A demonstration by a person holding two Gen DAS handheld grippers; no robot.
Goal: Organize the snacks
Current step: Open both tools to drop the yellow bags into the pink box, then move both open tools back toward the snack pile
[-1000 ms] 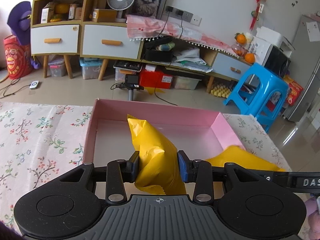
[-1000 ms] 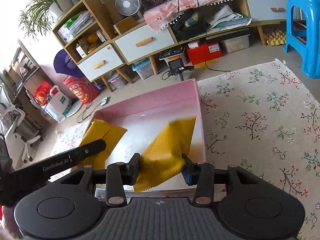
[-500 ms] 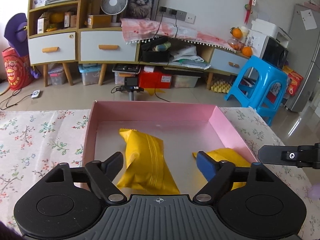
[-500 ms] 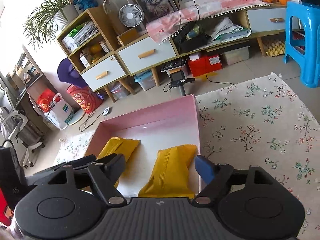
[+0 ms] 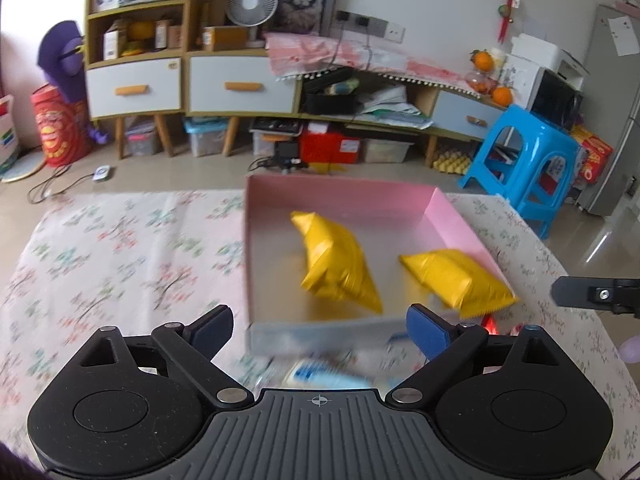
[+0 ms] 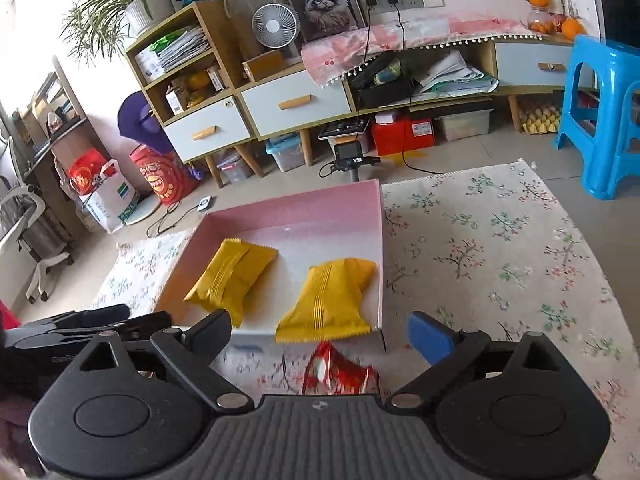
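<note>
A pink box [image 5: 340, 194] [image 6: 280, 212] sits on the floral tablecloth. Two yellow snack packets lie inside it: one on the left [image 5: 334, 266] [image 6: 230, 276] and one on the right [image 5: 456, 282] [image 6: 330, 294], whose end overhangs the near wall. My left gripper [image 5: 318, 330] is open and empty, hovering just before the box's near wall. A blue-white packet [image 5: 320, 374] lies on the cloth under it, blurred. My right gripper [image 6: 320, 332] is open and empty, above a red snack packet [image 6: 340, 372] on the cloth in front of the box.
The floral tablecloth [image 6: 500, 248] stretches right of the box and left of it [image 5: 120, 248]. The right gripper's arm [image 5: 600, 294] shows at the right edge of the left wrist view. A blue stool [image 6: 600, 120] and cabinets stand beyond the table.
Both grippers opened and let go of their yellow packets, which now lie in the box. Both grippers have since pulled back toward the near side, bringing the red and blue-white packets into view.
</note>
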